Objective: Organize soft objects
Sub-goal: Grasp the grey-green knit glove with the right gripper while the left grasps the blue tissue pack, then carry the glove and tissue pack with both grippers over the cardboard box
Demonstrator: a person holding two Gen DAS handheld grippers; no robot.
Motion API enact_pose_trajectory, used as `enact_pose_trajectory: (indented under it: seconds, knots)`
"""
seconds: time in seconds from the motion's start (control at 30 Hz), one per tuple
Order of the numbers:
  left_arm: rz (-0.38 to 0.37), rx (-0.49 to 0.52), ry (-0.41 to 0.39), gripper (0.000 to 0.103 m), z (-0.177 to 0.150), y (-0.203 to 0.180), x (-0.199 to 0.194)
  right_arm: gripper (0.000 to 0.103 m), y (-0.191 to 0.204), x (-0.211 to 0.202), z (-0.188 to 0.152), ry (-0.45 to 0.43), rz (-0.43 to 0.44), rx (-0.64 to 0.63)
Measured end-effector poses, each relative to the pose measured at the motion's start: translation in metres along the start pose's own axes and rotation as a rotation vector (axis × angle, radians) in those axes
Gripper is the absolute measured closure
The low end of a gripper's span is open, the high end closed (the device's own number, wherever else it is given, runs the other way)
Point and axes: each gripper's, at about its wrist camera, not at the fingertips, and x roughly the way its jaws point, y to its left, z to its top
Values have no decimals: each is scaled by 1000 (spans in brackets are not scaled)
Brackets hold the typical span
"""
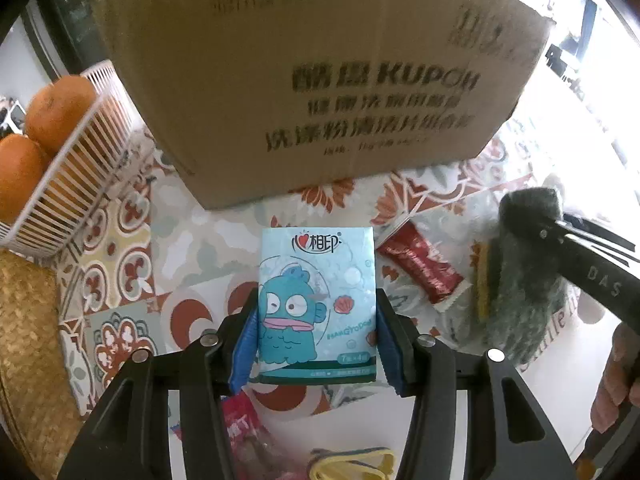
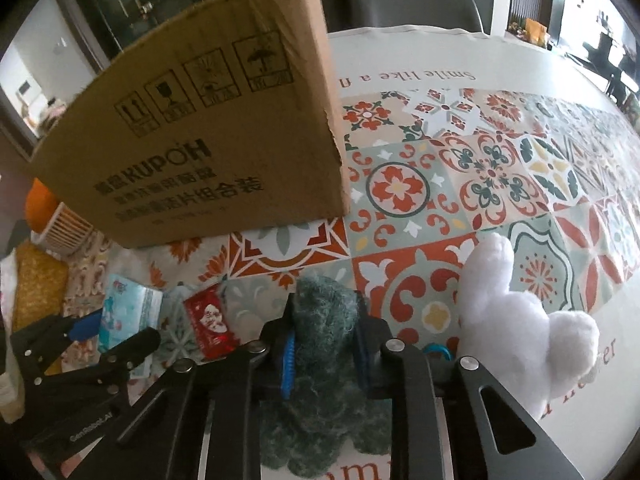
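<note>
A light-blue tissue pack point(image 1: 316, 300) printed with a cartoon fish sits between the blue pads of my left gripper point(image 1: 316, 320), which is shut on it just above the patterned tablecloth. The same pack point(image 2: 128, 304) shows at the left of the right wrist view. My right gripper point(image 2: 326, 320) is shut on a dark green scouring sponge point(image 2: 324, 308), and its pads squeeze the fuzzy top. In the left wrist view that sponge point(image 1: 524, 288) shows a yellow layer along its side. A white plush toy point(image 2: 520, 328) lies on the cloth just right of the right gripper.
A large cardboard box point(image 1: 304, 80) stands behind both grippers. A red packet point(image 1: 424, 268) lies between the tissue pack and the sponge. A white basket point(image 1: 80, 184) of oranges sits far left beside a woven mat point(image 1: 28, 340). A yellow-edged sponge point(image 1: 352, 466) and another red packet point(image 1: 240, 420) lie near the bottom edge.
</note>
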Motion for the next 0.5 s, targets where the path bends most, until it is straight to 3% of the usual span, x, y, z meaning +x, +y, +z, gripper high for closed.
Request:
enact_pose_trajectory:
  seconds: [0.2,0.5]
  knots:
    - [8,0,-71,52,-6,-1,-28,82,-10,-21,-6,-35,50,29]
    - [-21,-24,-145,52,-13,-7,-68,82,-15,-56,-8,-139,55,0]
